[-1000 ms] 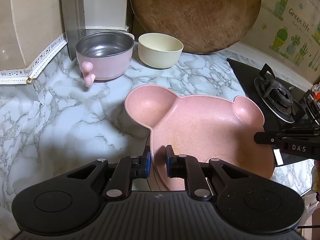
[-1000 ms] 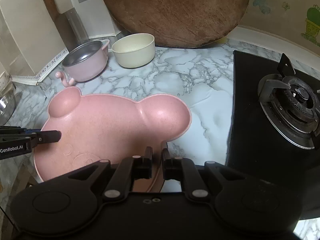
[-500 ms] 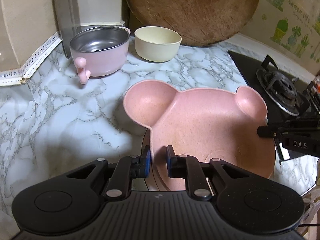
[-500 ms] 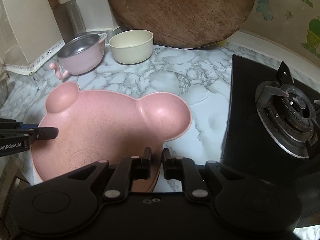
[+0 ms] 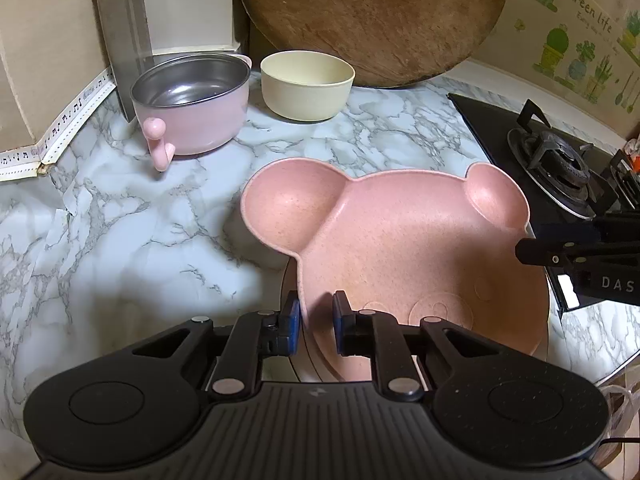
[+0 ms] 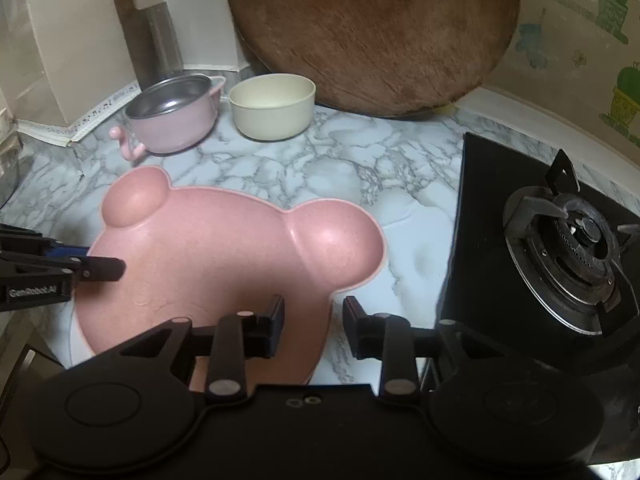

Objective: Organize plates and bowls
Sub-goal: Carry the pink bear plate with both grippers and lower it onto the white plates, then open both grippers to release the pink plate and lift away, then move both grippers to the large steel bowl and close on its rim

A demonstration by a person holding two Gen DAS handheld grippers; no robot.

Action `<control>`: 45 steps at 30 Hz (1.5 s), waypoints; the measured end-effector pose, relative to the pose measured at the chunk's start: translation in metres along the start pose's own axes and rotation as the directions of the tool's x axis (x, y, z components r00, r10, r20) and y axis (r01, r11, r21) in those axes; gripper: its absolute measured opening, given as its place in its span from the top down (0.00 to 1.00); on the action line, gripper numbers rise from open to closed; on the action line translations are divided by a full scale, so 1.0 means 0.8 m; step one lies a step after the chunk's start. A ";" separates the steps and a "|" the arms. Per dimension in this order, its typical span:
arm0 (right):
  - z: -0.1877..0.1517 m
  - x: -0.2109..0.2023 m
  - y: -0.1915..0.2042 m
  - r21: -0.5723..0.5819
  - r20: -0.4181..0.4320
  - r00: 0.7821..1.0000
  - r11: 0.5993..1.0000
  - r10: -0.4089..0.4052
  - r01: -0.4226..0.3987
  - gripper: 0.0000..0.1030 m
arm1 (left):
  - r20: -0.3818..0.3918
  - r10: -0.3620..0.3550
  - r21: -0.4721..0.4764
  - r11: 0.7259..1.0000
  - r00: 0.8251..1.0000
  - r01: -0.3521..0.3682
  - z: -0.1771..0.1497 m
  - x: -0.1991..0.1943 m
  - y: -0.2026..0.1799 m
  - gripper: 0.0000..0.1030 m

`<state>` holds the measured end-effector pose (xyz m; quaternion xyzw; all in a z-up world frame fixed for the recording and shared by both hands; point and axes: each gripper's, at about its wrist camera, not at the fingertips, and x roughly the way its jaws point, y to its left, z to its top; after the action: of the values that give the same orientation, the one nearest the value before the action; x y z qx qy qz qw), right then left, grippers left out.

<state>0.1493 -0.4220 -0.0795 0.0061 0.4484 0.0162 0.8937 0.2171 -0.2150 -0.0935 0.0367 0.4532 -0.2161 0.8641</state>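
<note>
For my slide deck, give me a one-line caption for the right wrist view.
Right tool opening off the pink bear plate on the marble counter, left tool at its far rim.

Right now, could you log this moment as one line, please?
left gripper: shut on pink plate | right gripper: opening, releasing rim

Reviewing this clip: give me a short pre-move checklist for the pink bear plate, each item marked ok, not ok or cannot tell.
1. Left tongs straddle the rim of the pink bear plate: ok; pad contact: cannot tell.
2. Right tongs released: ok; they are opening, pads off the rim.
3. Plate seated on the plate beneath: cannot tell.
4. Plate clear of the stove: ok.
5. Cream bowl and pink pot out of the way: ok.
</note>
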 end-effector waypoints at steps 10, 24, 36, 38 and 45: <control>0.003 -0.011 0.016 -0.007 0.022 1.000 1.000 0.006 -0.006 0.40 | 0.005 -0.040 -0.004 0.999 0.999 0.040 -0.004 -0.007 -0.001 0.69; 0.002 -0.039 0.049 -0.044 0.055 0.997 0.998 0.045 -0.042 0.25 | 0.089 -0.031 0.032 0.999 0.996 0.028 -0.010 -0.050 0.004 0.31; 0.020 -0.081 0.095 -0.065 0.136 0.981 0.989 0.140 -0.132 0.10 | 0.214 0.053 -0.009 0.999 0.975 -0.053 -0.017 -0.126 0.042 0.24; 0.023 -0.086 0.109 -0.080 0.153 0.976 0.987 0.153 -0.142 0.05 | 0.231 0.076 -0.015 0.997 0.970 -0.075 -0.019 -0.137 0.051 0.24; 0.041 -0.086 0.162 -0.128 0.182 0.962 0.975 0.202 -0.180 0.04 | 0.261 0.153 -0.072 0.988 0.953 -0.139 -0.034 -0.171 0.095 0.23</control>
<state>0.1315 -0.2946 -0.0013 0.0015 0.3550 0.1266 0.9262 0.1597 -0.0928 -0.0102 0.0180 0.3349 -0.1425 0.9313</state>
